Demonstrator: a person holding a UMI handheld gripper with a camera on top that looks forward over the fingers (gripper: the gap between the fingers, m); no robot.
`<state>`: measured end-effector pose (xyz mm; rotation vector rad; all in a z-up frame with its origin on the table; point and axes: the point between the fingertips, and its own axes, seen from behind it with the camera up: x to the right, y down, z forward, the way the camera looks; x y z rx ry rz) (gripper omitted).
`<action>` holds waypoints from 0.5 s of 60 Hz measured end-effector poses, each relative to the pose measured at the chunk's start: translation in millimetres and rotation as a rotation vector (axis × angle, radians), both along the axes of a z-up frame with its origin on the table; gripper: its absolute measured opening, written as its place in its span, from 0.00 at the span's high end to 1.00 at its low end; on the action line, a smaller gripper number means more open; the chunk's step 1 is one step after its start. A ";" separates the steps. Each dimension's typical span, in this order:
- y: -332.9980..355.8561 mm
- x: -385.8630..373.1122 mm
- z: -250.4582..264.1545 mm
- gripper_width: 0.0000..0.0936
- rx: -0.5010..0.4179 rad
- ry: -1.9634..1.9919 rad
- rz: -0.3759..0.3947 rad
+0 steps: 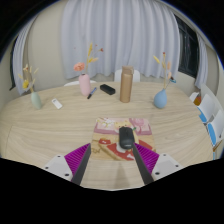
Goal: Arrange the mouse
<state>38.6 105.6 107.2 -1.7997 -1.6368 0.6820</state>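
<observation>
the gripper (112, 168) has 2 slim dark fingers (82, 166), each bearing a magenta triangular pad (74, 157).

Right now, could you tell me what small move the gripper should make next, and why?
Probably ease straight forward and slightly down. The gripper is open, and the mouse lies on the mat just ahead of the fingers, not yet between them. Closing now would likely miss it.

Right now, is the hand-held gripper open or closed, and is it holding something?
Hand-held gripper: open, holding nothing; the black mouse lies on the patterned pad just ahead of its fingers.
</observation>
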 end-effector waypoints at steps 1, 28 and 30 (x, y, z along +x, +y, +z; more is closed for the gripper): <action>-7.3 7.6 2.8 0.09 -0.001 -0.002 0.005; -171.5 137.4 -8.0 0.08 -0.016 -0.073 0.130; -175.5 141.6 -8.8 0.08 -0.009 -0.079 0.132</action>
